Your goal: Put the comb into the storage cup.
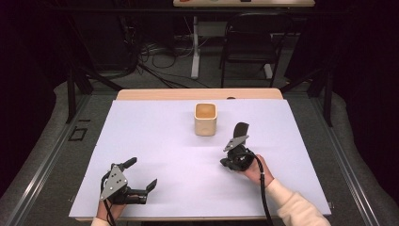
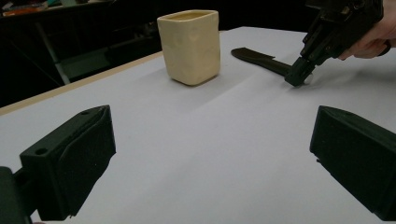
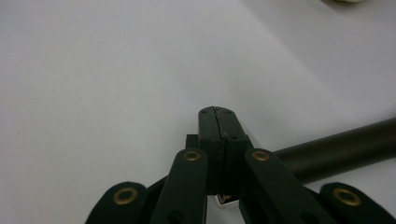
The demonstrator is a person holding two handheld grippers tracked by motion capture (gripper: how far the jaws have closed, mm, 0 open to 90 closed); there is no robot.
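Observation:
A cream square cup (image 1: 205, 118) (image 2: 189, 46) stands upright at the middle back of the white sheet. Just to its right lies a black long-handled utensil (image 1: 242, 128) (image 2: 259, 59), blade toward the far side. My right gripper (image 1: 231, 157) (image 3: 218, 116) tilts down at the near end of that handle with its jaws pressed together and nothing between them. The dark handle (image 3: 336, 148) runs off beside them to the right. The left gripper view shows that right gripper (image 2: 297, 78) with its tips down at the handle's end. My left gripper (image 1: 141, 173) (image 2: 212, 158) rests near the front left, wide open and empty.
A white sheet (image 1: 155, 141) covers most of the wooden table (image 1: 197, 94), whose bare strip shows along the far edge. Beyond the table stand a black chair (image 1: 251, 42) and a white table leg (image 1: 195, 47), with cables on the floor.

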